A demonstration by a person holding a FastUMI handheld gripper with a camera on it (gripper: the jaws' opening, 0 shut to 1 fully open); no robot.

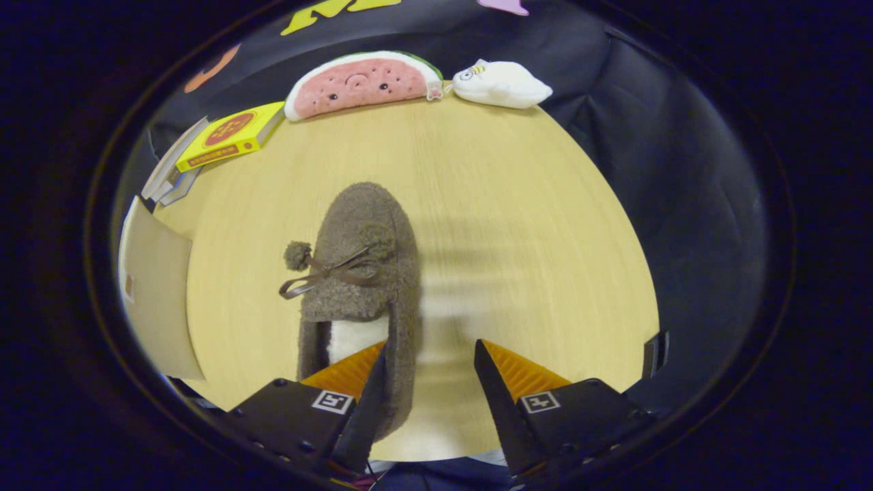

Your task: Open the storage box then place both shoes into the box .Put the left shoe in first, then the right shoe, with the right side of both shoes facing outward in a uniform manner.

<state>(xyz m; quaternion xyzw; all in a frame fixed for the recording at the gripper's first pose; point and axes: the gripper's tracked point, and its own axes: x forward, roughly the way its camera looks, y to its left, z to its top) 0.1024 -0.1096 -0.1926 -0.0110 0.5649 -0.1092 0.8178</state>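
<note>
A: where's the shoe (361,273)?
B: flat on the tabletop (518,225), toe toward the far edge, heel by the left finger (354,382).
A: gripper (430,354)?
B: jaws wide apart, gripping nothing. Books (218,140) and plush toys (409,82) along the far edge.

Staged recording booth, not lived-in room. Pale wood-grain surface (491,204) enclosed behind and at side by draped black cloth wall (655,157). Household props set along far edge: watermelon-slice plush (361,83), white plush animal (505,84), yellow box (232,135) stacked on grey books (170,179). Beige cardboard panel (157,293) seen at one side. Fuzzy brown slipper (361,273) laid mid-surface. Tool (430,354) fingers parted, one overlapping slipper heel in view; contact not discernible.
</note>
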